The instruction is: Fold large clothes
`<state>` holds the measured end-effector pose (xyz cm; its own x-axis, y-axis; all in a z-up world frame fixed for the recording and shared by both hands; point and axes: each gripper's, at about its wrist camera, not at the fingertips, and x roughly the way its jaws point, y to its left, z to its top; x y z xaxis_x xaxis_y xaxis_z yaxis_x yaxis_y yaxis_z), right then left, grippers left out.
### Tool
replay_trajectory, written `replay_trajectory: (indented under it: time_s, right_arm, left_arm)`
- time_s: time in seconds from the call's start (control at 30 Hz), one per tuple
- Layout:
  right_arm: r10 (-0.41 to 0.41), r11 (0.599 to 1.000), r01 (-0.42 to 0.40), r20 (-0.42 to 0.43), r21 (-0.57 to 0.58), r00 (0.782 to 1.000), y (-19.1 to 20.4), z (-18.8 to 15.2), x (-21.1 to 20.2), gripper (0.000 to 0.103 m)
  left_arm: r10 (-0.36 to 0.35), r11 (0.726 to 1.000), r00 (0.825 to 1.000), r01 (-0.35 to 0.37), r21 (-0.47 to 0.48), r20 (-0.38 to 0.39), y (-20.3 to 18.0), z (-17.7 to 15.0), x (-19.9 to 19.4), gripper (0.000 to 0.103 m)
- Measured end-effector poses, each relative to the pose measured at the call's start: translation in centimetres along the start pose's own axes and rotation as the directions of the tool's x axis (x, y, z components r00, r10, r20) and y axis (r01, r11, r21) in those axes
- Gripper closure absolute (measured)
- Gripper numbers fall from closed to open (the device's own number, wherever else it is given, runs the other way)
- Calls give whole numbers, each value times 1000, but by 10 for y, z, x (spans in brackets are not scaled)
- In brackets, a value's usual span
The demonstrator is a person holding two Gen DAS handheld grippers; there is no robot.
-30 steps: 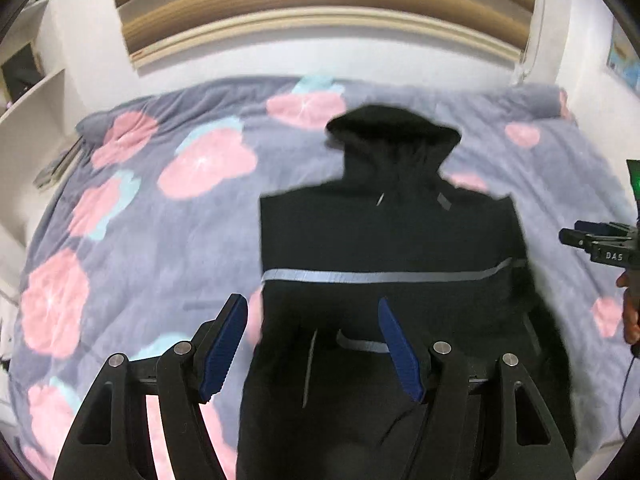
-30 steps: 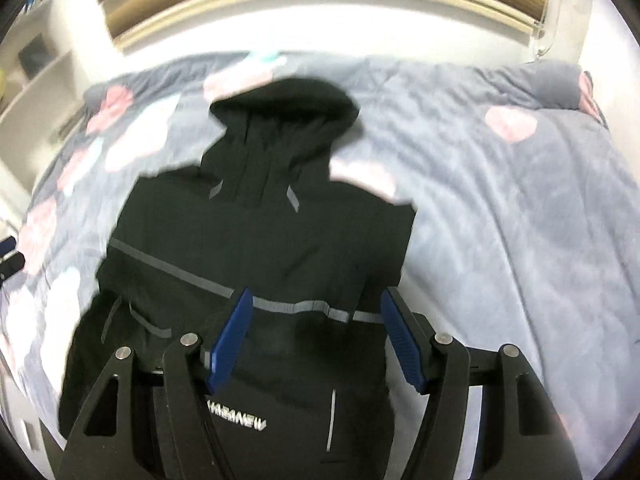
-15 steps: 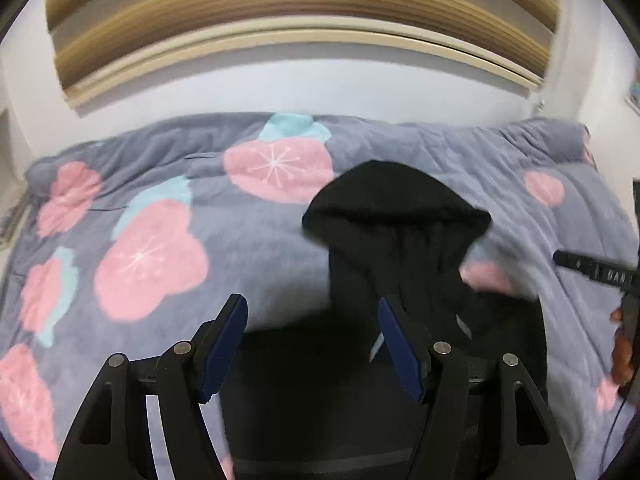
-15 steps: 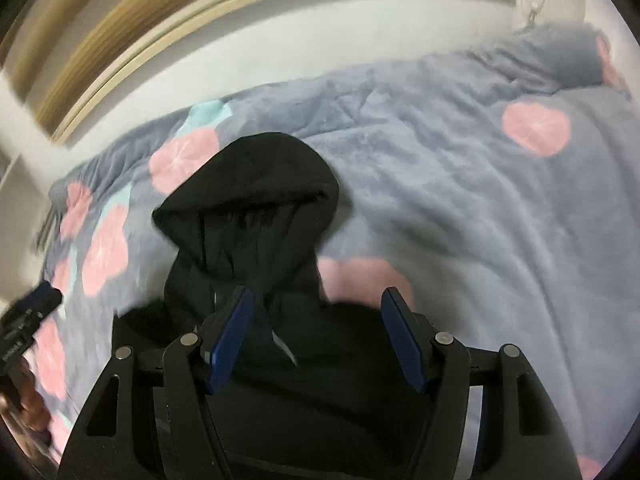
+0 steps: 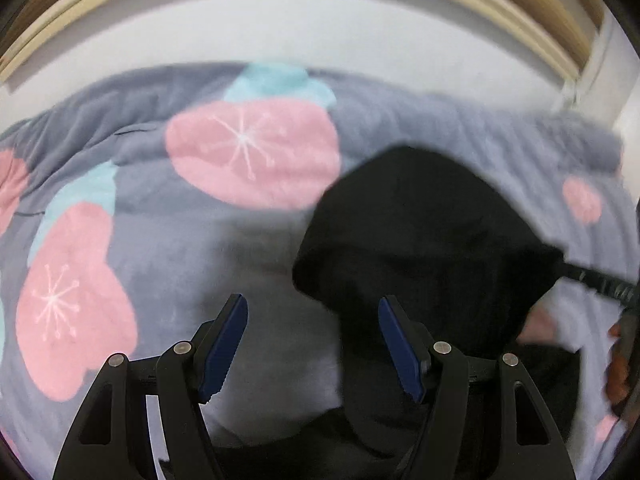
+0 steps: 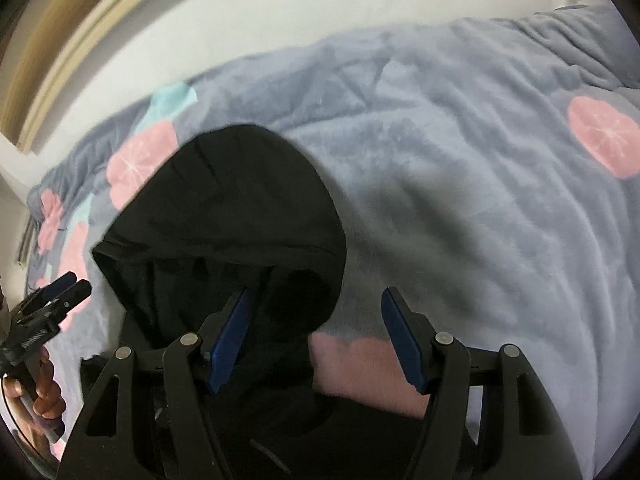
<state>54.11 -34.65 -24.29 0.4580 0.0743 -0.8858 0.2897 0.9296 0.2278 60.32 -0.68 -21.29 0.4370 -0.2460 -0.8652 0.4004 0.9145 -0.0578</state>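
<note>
Left gripper (image 5: 313, 344): jaws apart, nothing betw. pads; its right pad sits in front of the hood's left edge, the left one in front of bare blanket. Right gripper (image 6: 316, 338): also apart & empty; left pad in front of the hood opening, right pad in front of blanket. Each gripper is hand-held, and each shows at the edge of the other's view.

Hood (image 6: 236, 208), black, belongs to a jacket (image 5: 460, 420) lying flat on the bed; the body runs down out of view under both grippers. Handling (judged): soft, limp cloth, prob. thick and fairly heavy for a garment, matte so not slippery; it will sag and drag if lifted by one point. Best hold looks to be the hood rim or the shoulder seams, one per gripper, pinching both layers.

Surface: fleecy grey blanket (image 6: 460, 200) w/ pink & teal blossom print, wrinkled, yielding under pressure. Room: white wall beyond the bed, wooden slats above it.
</note>
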Motion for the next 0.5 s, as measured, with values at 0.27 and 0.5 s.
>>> replay_trajectory:
  time_s: [0.27,0.5]
  right_arm:
    - [-4,1000,5,83,-23,997,-4,5,0,97]
    - [-8,993,26,159,-115,987,2,-22,-30,97]
  left_arm:
    - [17,990,1000,-20,-142,-22,20,21,63,91]
    - [-161,963,976,189,-193,149,38,7,-13,92]
